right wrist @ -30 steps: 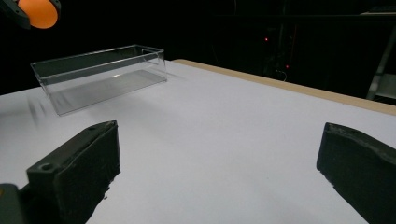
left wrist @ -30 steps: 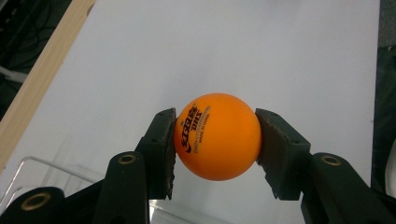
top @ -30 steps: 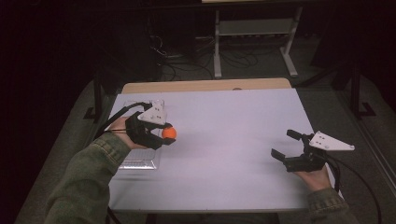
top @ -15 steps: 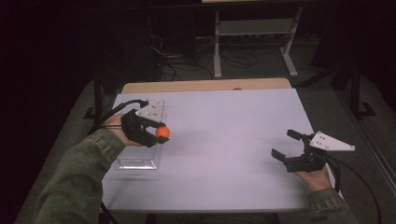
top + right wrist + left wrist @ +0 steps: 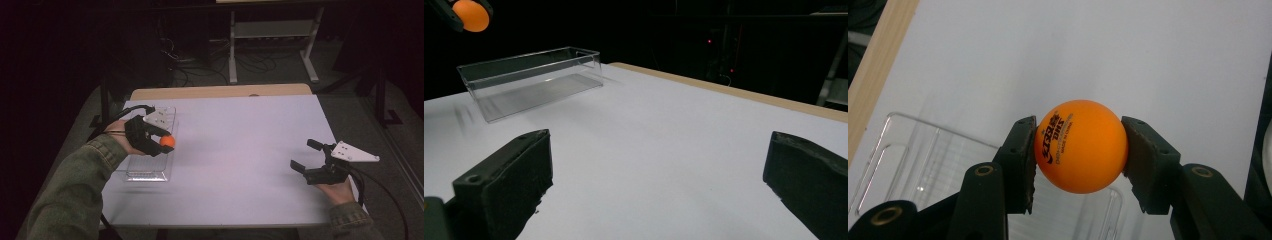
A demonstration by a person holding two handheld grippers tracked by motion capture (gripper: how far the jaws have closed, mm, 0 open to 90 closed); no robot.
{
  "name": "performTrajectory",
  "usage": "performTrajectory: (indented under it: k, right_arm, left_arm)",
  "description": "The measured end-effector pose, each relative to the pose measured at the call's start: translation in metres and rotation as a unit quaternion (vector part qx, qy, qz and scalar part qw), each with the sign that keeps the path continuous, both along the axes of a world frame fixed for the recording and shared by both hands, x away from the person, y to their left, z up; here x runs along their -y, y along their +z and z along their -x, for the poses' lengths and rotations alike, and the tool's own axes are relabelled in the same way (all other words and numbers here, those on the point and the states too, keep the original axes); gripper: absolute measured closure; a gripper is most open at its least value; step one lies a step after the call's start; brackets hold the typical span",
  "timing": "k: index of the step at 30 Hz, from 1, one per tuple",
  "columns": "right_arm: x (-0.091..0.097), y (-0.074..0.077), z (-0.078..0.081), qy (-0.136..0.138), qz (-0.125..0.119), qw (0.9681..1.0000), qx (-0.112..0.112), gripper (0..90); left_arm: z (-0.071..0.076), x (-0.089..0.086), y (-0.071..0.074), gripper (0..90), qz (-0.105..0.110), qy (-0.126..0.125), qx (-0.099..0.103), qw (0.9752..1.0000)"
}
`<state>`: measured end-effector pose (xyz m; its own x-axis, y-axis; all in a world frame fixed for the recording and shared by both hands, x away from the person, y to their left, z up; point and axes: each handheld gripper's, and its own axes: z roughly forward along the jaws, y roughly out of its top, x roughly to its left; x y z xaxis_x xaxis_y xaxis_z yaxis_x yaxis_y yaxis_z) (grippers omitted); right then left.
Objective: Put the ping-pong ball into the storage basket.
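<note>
At frame left, the left gripper (image 5: pixel 161 142) clamps an orange ball (image 5: pixel 167 141), print running diagonally, above the clear tray (image 5: pixel 145 175) whose long axis runs up-frame; the right gripper (image 5: pixel 307 157) gapes wide.

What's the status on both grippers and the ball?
Left gripper shut on orange ping-pong ball, above clear plastic rectangular box. Right gripper open, empty, over white table. Nothing in the way.

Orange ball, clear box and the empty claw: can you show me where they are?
orange ball (image 5: pixel 1080 146), left gripper view, middle of its front.
clear box (image 5: pixel 531 82), right gripper view, its near long wall.
right claw (image 5: pixel 306 156), high view, gap between its open jaws.
</note>
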<state>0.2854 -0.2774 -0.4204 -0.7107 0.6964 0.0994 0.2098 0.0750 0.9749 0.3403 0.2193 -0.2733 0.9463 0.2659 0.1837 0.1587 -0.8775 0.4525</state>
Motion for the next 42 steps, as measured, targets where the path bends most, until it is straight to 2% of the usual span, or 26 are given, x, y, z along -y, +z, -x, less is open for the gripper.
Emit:
performTrajectory:
  k: [4, 11, 14, 17, 25, 33, 42]
  right_arm:
    - [0.000, 0.000, 0.000, -0.001, 0.001, 1.0000, 0.000, 0.0]
    - [0.000, 0.000, 0.000, 0.000, 0.001, 1.0000, 0.000, 0.0]
    - [0.000, 0.000, 0.000, -0.001, 0.001, 1.0000, 0.001, 0.0]
    - [0.000, 0.000, 0.000, -0.001, 0.000, 1.0000, 0.002, 0.0]
    - [0.000, 0.000, 0.001, 0.000, 0.001, 1.0000, 0.003, 0.0]
    - [0.000, 0.001, 0.001, -0.001, 0.001, 1.0000, 0.002, 0.0]
    - [0.000, 0.000, 0.000, 0.001, 0.004, 1.0000, 0.003, 0.0]
  left_arm:
    - [-0.001, -0.005, 0.001, 50.6, -0.004, 0.004, -0.002, 1.0000]
    - [0.000, -0.011, 0.005, 50.7, -0.022, 0.008, -0.009, 0.9997]
    - [0.000, -0.012, 0.006, 50.7, -0.036, 0.010, -0.012, 0.9992]
    - [-0.001, -0.014, 0.009, 50.7, -0.039, 0.014, -0.015, 0.9990]
    - [-0.004, -0.017, 0.009, 50.7, -0.074, 0.020, -0.025, 0.9968]
    - [-0.004, -0.018, 0.010, 50.6, -0.089, 0.019, -0.035, 0.9952]
    - [-0.007, -0.020, 0.003, 50.7, -0.105, 0.021, -0.046, 0.9932]
